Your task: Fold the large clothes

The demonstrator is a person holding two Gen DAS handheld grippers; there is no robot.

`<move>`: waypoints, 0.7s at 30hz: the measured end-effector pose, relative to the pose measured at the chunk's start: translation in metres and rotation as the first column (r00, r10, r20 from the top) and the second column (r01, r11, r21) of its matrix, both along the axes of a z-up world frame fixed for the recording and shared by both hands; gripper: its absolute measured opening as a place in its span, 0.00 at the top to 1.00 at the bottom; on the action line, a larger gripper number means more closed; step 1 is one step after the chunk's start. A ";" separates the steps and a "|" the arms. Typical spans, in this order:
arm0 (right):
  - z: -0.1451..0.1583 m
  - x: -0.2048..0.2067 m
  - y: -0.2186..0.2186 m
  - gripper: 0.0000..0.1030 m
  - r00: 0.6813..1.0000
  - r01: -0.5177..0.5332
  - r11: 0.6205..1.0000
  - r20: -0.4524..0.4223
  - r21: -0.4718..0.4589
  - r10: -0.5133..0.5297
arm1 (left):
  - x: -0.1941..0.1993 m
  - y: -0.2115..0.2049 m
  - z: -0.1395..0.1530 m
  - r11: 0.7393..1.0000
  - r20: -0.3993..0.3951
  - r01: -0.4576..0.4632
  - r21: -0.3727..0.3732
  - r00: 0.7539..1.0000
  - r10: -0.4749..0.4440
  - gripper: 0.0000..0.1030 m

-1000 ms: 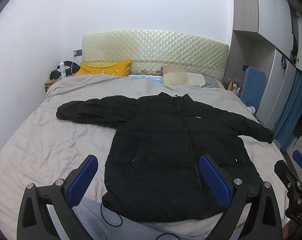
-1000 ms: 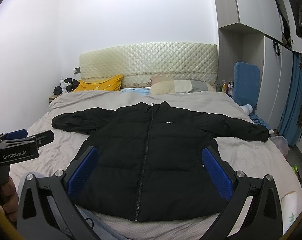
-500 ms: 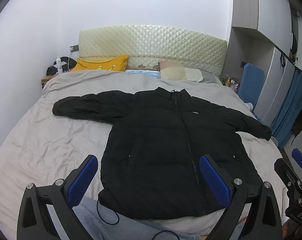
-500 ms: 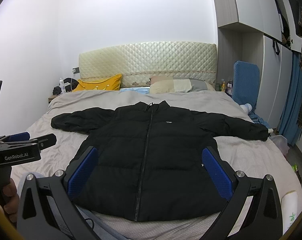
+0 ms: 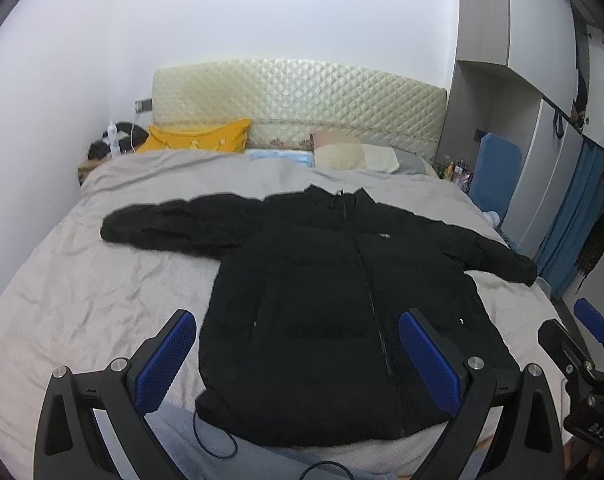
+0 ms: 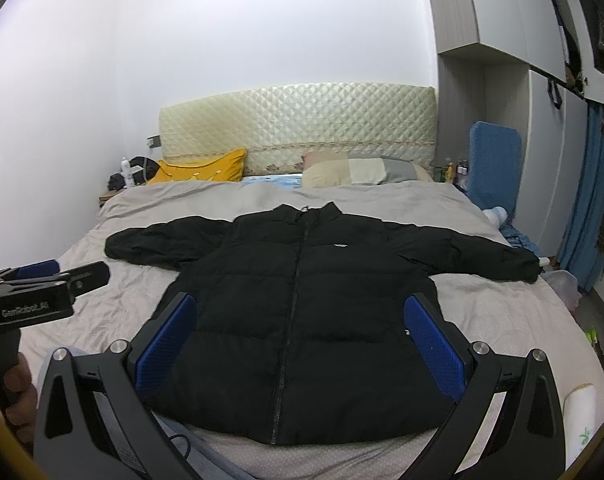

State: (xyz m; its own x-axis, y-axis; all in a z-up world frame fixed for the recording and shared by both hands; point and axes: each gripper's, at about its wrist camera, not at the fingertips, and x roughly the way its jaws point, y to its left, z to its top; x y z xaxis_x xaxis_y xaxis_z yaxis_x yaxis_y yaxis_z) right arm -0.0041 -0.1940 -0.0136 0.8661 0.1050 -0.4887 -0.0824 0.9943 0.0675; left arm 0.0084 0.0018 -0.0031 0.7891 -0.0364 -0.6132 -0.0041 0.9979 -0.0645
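A black puffer jacket (image 5: 334, 304) (image 6: 302, 312) lies flat and zipped on the grey bed (image 5: 81, 292) (image 6: 502, 312), collar toward the headboard, both sleeves spread out sideways. My left gripper (image 5: 297, 356) hovers open over the jacket's hem with nothing between its blue pads. In the same way my right gripper (image 6: 302, 344) stands open above the lower half of the jacket and holds nothing. Each gripper shows at the edge of the other's view, the left one held by a hand (image 6: 15, 384).
A yellow pillow (image 5: 197, 140) and beige pillows (image 5: 358, 156) lie by the quilted headboard (image 6: 297, 120). A blue chair (image 6: 494, 164) and wardrobe (image 6: 558, 152) stand right of the bed. A thin dark cord (image 5: 213, 436) loops on grey-blue cloth at the foot edge.
Both views have drifted slightly; the jacket sits a little lower and nearer in the left wrist view. Both grippers stay open and the jacket has not moved on the bed.
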 end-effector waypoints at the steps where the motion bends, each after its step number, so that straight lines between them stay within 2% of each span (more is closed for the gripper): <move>1: 0.002 0.000 0.001 0.00 1.000 -0.005 1.000 0.003 0.000 0.005 | -0.001 -0.003 0.003 1.000 0.018 0.003 0.016 1.000 -0.003 0.01; 8: 0.021 0.000 -0.003 0.00 1.000 -0.015 1.000 0.025 0.001 0.015 | 0.007 -0.012 0.012 0.999 0.025 0.042 0.018 0.999 -0.042 0.01; 12: 0.031 0.002 -0.009 0.00 0.999 0.009 1.000 0.035 -0.008 -0.009 | 0.012 -0.014 0.018 0.999 0.037 0.042 0.019 0.998 -0.043 0.01; 14: 0.036 0.005 -0.010 0.00 0.999 0.009 1.000 0.044 -0.011 -0.008 | 0.011 -0.015 0.022 1.000 0.060 0.011 0.022 0.998 -0.012 0.01; 18: 0.051 0.026 -0.022 0.00 0.998 0.028 1.000 0.058 0.007 -0.028 | 0.015 -0.021 0.030 0.999 0.065 0.050 -0.013 0.997 -0.049 0.01; 21: 0.062 0.044 -0.029 0.00 0.998 0.036 0.999 0.061 -0.002 -0.036 | 0.024 -0.025 0.036 0.999 0.087 0.043 -0.008 0.995 -0.042 0.01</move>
State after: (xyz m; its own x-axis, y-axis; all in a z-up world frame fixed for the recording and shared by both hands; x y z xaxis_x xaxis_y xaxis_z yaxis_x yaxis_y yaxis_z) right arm 0.0401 -0.2231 0.0480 0.8974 0.0715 -0.4355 -0.0501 0.9969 0.0605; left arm 0.0322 -0.0228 0.0333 0.8368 -0.0768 -0.5421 0.0442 0.9964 -0.0729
